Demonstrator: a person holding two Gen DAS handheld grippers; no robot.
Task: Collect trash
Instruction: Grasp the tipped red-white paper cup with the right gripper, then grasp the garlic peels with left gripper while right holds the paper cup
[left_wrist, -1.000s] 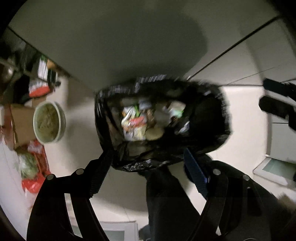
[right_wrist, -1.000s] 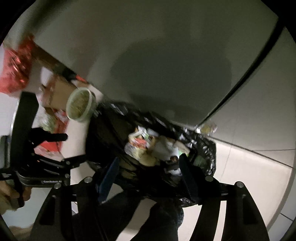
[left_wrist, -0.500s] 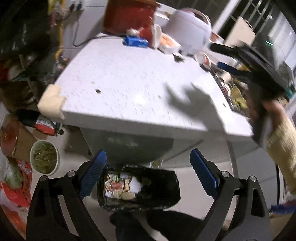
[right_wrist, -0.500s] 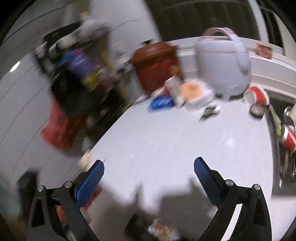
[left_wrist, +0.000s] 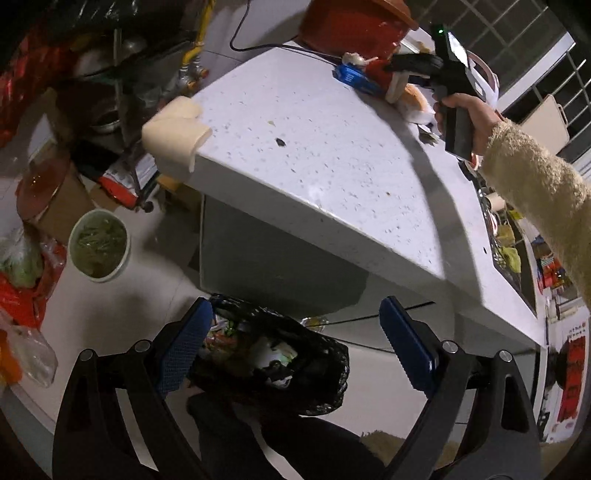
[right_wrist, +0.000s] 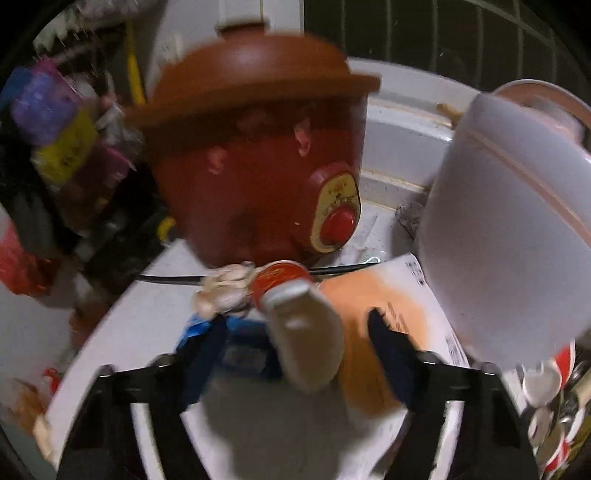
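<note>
Up from the bag (left_wrist: 273, 363), the right gripper (right_wrist: 295, 325) has just been closing around a tipped cup (right_wrist: 303, 332), pads not yet touching; the left gripper (left_wrist: 295, 350) hangs wide, empty.

Right wrist view motion-blurred, cup (right_wrist: 303, 332) between the right gripper (right_wrist: 295, 328) jaws, contact unclear, blue packet (right_wrist: 236, 347) half hidden behind cup, rice cooker (right_wrist: 517, 221) beside cup cut by frame edge.
</note>
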